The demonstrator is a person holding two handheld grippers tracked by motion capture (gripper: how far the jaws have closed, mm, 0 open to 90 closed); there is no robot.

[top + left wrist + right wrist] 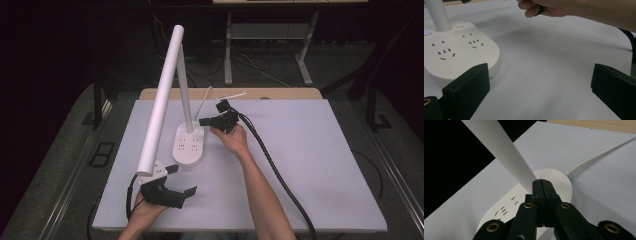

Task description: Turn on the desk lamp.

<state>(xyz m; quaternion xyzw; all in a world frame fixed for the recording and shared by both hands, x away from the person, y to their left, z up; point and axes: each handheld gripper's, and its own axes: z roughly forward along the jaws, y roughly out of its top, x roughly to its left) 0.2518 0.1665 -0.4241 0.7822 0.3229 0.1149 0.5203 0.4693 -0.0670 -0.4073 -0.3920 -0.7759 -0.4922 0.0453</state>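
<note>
The desk lamp stands on the worktop with its socket base left of centre, head folded down toward the near edge. Its button by the stem looks not yet pressed, so I judge the work barely begun: reach made, press left. The right claw hovers just beside the stem above the base, clenched on nothing, jaws together. The left claw, near the base's front, is released and empty.
</note>
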